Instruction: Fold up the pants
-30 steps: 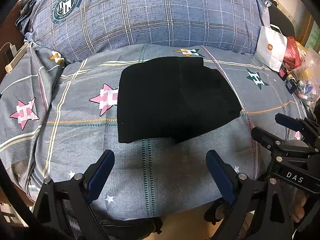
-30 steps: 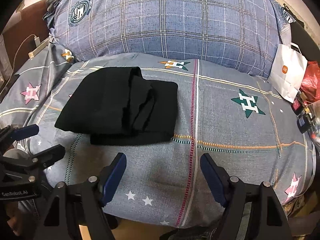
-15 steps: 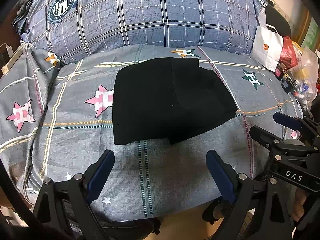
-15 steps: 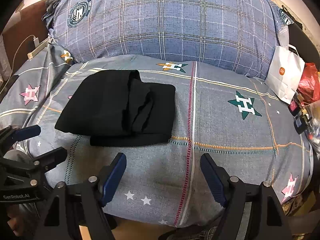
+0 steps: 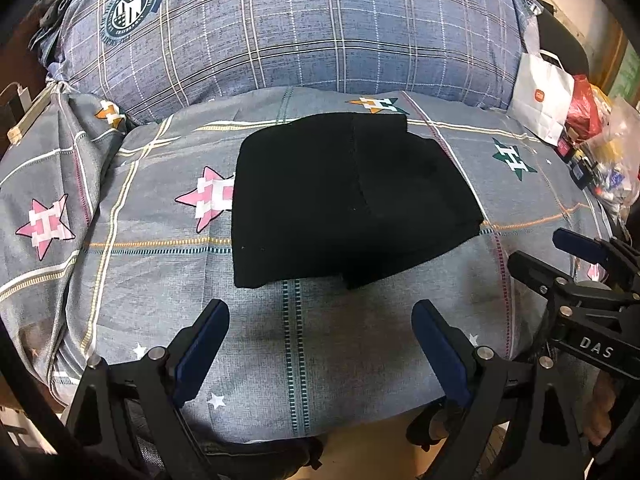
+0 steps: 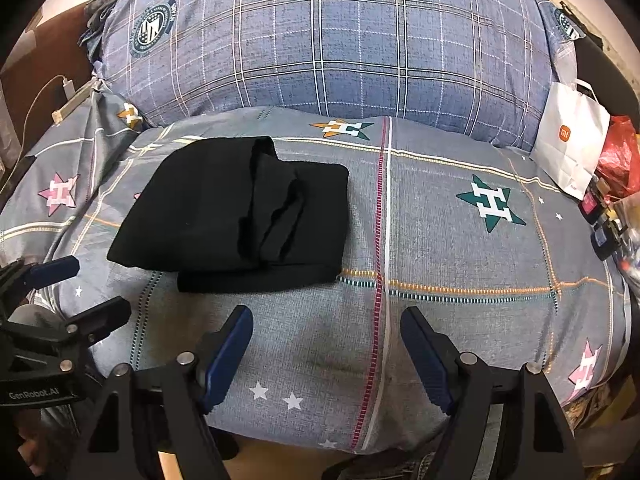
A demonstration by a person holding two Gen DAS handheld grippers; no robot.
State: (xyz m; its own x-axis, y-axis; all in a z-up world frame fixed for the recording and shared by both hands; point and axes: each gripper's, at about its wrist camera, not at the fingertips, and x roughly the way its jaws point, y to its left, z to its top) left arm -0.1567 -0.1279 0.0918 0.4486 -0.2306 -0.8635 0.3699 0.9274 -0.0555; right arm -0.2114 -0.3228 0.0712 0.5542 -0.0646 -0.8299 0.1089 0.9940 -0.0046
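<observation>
Grey patterned bedspread (image 5: pixel 304 344) with stars and stitched lines, spread across nearly all of both views. Beyond the black pants (image 5: pixel 344 200), a big blue plaid pillow (image 5: pixel 304 36) with a round crest near its left end. Pants themselves folded into a compact, roughly square stack, lying flat on the bedspread, one layered edge with several folds showing on the side seen from the right wrist view (image 6: pixel 236 216). To the right of the pants, well apart, a white paper bag (image 6: pixel 572 140) with an orange logo, leaning against the pillow, and beside it a red plastic bag (image 6: pixel 620 156). Further right, small clutter, too blurred to name. To the left of the pants, well apart, a white charger and cable (image 6: pixel 66 90) at the bed's edge.

Nearer than the pants, left gripper (image 5: pixel 320 344) hanging above the bedspread, jaws spread wide, nothing between them. Right gripper (image 6: pixel 326 352) likewise, jaws wide apart and holding nothing, off the pants' near right corner. Neither gripper touching the pants.
</observation>
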